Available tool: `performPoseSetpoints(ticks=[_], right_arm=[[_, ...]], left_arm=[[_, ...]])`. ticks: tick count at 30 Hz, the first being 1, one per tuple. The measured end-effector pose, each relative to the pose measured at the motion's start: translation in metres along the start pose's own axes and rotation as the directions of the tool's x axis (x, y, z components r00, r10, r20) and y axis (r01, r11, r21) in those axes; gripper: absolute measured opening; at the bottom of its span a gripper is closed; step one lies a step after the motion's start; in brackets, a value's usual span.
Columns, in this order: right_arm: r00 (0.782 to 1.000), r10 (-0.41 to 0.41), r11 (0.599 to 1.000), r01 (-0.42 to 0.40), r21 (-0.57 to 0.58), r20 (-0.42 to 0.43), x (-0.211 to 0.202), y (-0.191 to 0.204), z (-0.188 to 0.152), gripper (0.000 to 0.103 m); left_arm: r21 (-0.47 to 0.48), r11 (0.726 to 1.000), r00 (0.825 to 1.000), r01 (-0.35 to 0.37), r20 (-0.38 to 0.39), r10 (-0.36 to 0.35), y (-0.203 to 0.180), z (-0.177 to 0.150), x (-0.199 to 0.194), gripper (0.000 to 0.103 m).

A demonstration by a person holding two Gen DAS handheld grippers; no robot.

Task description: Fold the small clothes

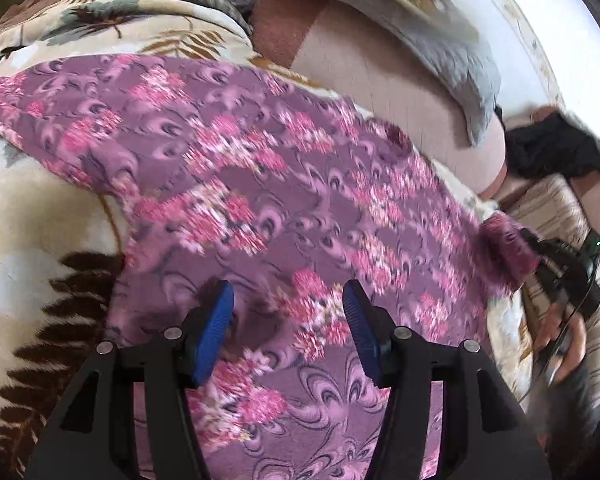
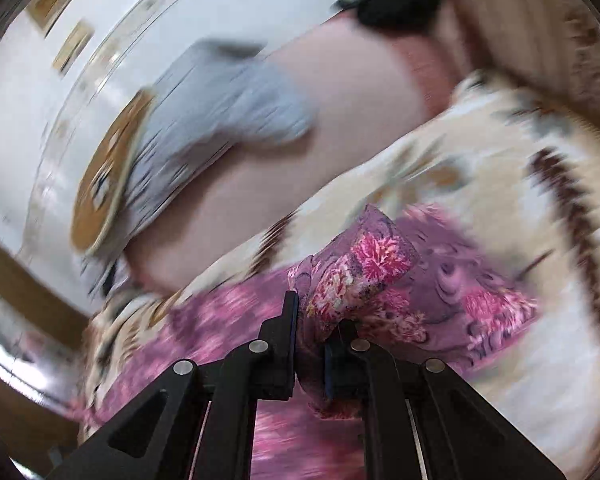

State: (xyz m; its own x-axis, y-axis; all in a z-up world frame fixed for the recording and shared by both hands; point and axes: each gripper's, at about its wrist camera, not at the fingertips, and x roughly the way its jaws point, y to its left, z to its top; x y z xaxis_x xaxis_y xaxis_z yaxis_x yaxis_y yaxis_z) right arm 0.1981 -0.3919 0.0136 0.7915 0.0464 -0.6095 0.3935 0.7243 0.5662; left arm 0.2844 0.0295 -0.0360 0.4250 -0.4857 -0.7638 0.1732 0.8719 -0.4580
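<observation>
A purple garment with pink flowers (image 1: 268, 184) lies spread on a cream leaf-print blanket (image 1: 40, 216). My left gripper (image 1: 288, 320) is open just above the garment's near part, blue pads apart, holding nothing. My right gripper (image 2: 314, 328) is shut on a bunched edge of the same garment (image 2: 356, 272) and lifts it off the blanket (image 2: 500, 168). In the left wrist view the right gripper (image 1: 560, 264) shows at the garment's far right corner, with the hand behind it.
A pinkish sofa back (image 1: 372, 72) rises behind the blanket. A grey cushion (image 1: 440, 32) leans on it. A black cloth (image 1: 548, 148) lies at the far right. A striped seat surface (image 1: 552, 208) shows beside the blanket's edge.
</observation>
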Motion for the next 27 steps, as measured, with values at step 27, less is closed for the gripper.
performPoseSetpoints(ticks=[27], right_arm=[[0.905,0.156,0.933,-0.266,-0.241,-0.395,0.094,0.206,-0.190,0.048]], left_arm=[[-0.222,0.963,0.988,0.152,0.028,-0.150,0.054,0.024,-0.020,0.067]])
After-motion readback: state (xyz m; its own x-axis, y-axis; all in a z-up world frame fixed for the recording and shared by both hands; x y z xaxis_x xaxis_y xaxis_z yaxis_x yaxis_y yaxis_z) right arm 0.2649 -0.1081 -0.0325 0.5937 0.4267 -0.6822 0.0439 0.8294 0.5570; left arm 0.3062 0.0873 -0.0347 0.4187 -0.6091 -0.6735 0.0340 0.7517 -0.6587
